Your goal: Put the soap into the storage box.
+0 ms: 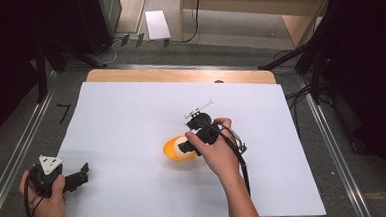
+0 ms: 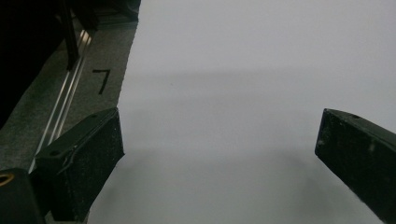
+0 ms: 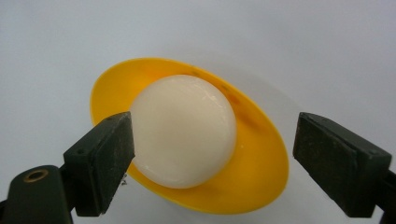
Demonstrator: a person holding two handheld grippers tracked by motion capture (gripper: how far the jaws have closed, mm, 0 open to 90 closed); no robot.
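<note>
A round white ball (image 3: 182, 128) rests in a shallow yellow bowl (image 3: 261, 172) near the middle of the white sheet (image 1: 131, 116). In the high view the bowl (image 1: 172, 153) lies just left of the person's right hand, with the ball (image 1: 181, 140) partly covered by the jaws. My right gripper (image 3: 217, 142) is open over the bowl with its jaws either side of the ball. The left pad stands close against the ball and the right pad stands well clear of it. My left gripper (image 1: 83, 173) rests at the sheet's front left corner, open, with nothing between its jaws (image 2: 219, 154).
The white sheet covers a wooden table whose bare edge (image 1: 179, 74) shows at the back. Grey matting with a black mark (image 1: 63, 113) and metal rails (image 1: 18, 152) flank the table. A cable (image 1: 244, 166) trails from the right gripper along the forearm.
</note>
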